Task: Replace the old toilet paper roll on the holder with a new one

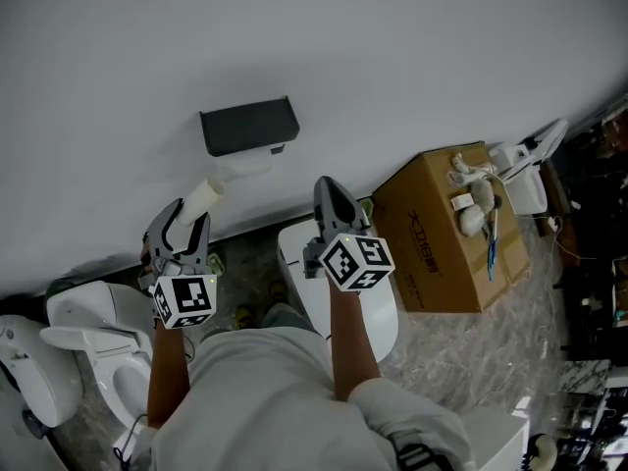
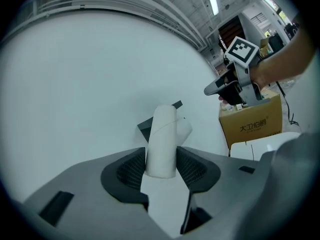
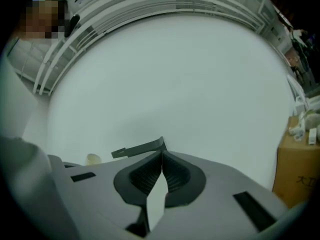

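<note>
Apparently about half is done. The dark holder (image 1: 248,126) on the wall seems stripped. The right tongs (image 1: 330,188) are pressed together, empty. The left tongs (image 1: 184,216) clamp the old cream tube (image 1: 207,197) just below it. No new roll shows, so fitting one remains.

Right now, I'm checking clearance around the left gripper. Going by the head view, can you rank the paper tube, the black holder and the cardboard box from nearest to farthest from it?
1. The paper tube: clamped between the jaws of the left gripper.
2. The black holder: on the wall, above and slightly right.
3. The cardboard box: on the floor, far right.
</note>
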The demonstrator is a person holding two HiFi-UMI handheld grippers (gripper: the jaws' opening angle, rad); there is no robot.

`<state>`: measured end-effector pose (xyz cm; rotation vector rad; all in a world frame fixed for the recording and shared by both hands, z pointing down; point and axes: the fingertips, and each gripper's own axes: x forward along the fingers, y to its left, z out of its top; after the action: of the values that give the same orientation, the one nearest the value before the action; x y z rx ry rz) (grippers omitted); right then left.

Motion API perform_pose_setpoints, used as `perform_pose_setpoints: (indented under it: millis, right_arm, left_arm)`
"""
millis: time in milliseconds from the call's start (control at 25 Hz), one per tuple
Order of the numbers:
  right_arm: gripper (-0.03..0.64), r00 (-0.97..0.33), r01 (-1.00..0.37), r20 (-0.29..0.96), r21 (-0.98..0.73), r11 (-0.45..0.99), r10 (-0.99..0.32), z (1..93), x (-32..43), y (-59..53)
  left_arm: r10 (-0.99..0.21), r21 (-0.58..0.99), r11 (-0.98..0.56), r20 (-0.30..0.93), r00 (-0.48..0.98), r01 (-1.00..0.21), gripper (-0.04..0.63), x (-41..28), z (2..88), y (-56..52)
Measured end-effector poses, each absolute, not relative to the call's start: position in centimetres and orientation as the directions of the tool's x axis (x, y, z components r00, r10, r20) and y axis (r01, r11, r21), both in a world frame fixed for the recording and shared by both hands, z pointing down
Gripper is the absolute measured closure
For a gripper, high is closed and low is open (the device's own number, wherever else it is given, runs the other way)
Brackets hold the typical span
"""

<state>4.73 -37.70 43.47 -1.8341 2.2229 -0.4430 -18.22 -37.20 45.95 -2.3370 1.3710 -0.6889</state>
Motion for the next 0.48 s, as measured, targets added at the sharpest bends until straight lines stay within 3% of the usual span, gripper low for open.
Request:
perform_pose_setpoints:
  millis: [200,480]
  right_arm:
    - [0.609,-0.206,-0.958,0.063,-0.215,0.188,-0.977,42.9,3.2,-37.2]
    - [0.611,-0.219,-0.968,0.086,-0.145,0.205,-0.972,42.8,2.3,-36.9]
  left_arm:
    - [-0.883,-0.423,-0.468,0.197,0.426,-0.775,0.383,-18.9,45.0,-37.1]
    - [-0.885,-0.256,-0.465,0.152,0.44,-0.848,0.383,-20.0,44.1,-37.3]
